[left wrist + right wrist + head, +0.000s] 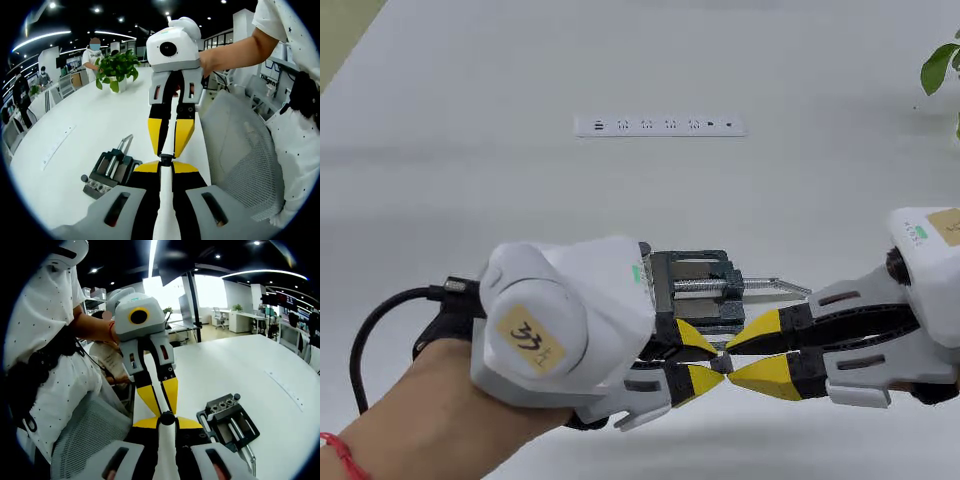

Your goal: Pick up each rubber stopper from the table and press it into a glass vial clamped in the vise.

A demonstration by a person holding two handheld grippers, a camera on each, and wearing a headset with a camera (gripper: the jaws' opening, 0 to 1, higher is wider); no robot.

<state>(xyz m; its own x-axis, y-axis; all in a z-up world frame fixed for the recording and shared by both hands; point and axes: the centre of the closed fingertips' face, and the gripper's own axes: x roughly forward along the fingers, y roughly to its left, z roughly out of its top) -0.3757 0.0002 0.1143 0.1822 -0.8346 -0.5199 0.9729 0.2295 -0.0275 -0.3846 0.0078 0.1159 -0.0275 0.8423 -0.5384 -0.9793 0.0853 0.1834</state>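
A small dark rubber stopper (721, 364) hangs in the air just in front of the black vise (695, 270). My left gripper (716, 361) comes in from the left and my right gripper (728, 362) from the right. They meet tip to tip, both shut on the stopper. In the left gripper view the stopper (165, 159) sits between my own yellow tips and the right gripper (167, 155) facing them. The right gripper view has the stopper (167, 418) at my own tips. The vise (235, 422) holds a row of glass vials (221, 404), also seen as vials (97, 187).
A white power strip (660, 125) lies far back on the white table. A potted plant (116, 67) stands at the table's right edge. A black cable (370, 335) trails from the left gripper. A grey mesh chair (245, 150) is beside the person.
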